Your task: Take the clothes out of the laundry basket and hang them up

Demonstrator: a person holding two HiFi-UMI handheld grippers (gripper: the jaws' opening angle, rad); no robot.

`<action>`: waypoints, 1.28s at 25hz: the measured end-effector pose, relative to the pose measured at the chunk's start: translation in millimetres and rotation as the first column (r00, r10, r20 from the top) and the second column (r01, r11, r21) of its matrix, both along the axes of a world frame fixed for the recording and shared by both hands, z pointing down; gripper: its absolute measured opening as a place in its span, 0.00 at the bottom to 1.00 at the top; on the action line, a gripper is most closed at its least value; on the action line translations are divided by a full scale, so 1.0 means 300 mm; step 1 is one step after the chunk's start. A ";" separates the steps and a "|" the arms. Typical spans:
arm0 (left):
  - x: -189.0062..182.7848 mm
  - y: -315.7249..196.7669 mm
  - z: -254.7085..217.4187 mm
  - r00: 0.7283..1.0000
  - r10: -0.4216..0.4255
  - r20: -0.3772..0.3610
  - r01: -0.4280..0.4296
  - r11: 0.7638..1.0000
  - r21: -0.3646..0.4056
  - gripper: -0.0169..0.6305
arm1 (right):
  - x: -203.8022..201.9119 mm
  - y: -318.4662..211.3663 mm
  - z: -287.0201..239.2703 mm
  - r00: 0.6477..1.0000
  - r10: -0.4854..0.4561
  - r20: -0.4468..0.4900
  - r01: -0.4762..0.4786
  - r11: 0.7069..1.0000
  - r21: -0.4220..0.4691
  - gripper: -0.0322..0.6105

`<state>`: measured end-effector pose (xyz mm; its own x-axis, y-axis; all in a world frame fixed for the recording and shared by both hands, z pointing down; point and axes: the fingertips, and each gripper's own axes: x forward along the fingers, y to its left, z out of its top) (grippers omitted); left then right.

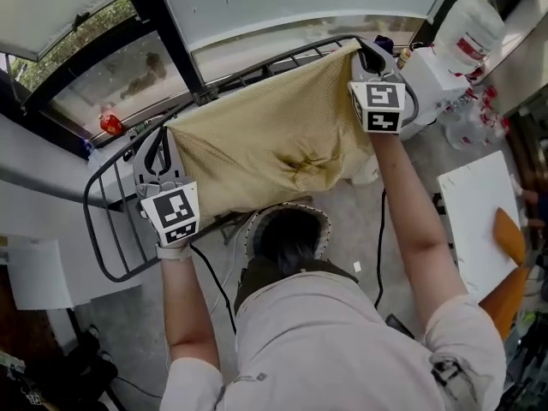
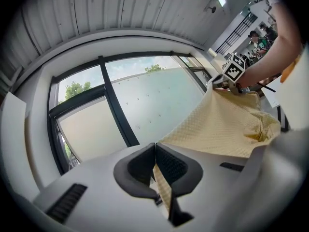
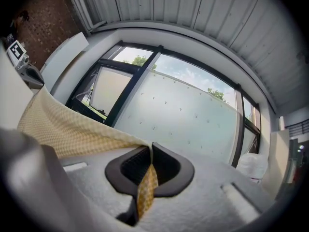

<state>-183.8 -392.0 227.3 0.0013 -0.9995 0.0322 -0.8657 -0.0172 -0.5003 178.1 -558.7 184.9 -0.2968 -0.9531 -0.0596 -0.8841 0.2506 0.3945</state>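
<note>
Head cam looks steeply down; L/R cams face window (image 2: 154, 100), level; all share cloth (image 1: 265, 135).

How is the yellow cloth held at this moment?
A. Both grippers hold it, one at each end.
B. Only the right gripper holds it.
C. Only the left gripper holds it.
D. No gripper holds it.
A: the left gripper and the right gripper each have their jaws closed on an edge of the yellow cloth, which the head view shows stretched between them.

no legible text; red label (image 1: 470, 47) on white jug (image 1: 462, 14) too blurred.
</note>
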 end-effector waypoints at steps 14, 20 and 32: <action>-0.116 -0.445 0.360 0.999 0.037 0.008 -0.034 0.963 -0.269 0.03 | -0.235 -0.389 0.366 0.968 -0.060 -0.242 -0.020 0.949 -0.316 0.07; -0.101 -0.511 0.608 0.999 0.050 -0.016 -0.052 0.892 -0.449 0.04 | -0.225 -0.418 0.662 0.943 -0.133 -0.306 -0.047 0.855 -0.516 0.10; -0.058 -0.472 0.795 0.998 0.042 -0.054 -0.065 0.816 -0.575 0.31 | -0.228 -0.289 0.875 0.937 -0.254 -0.241 0.027 0.739 -0.673 0.49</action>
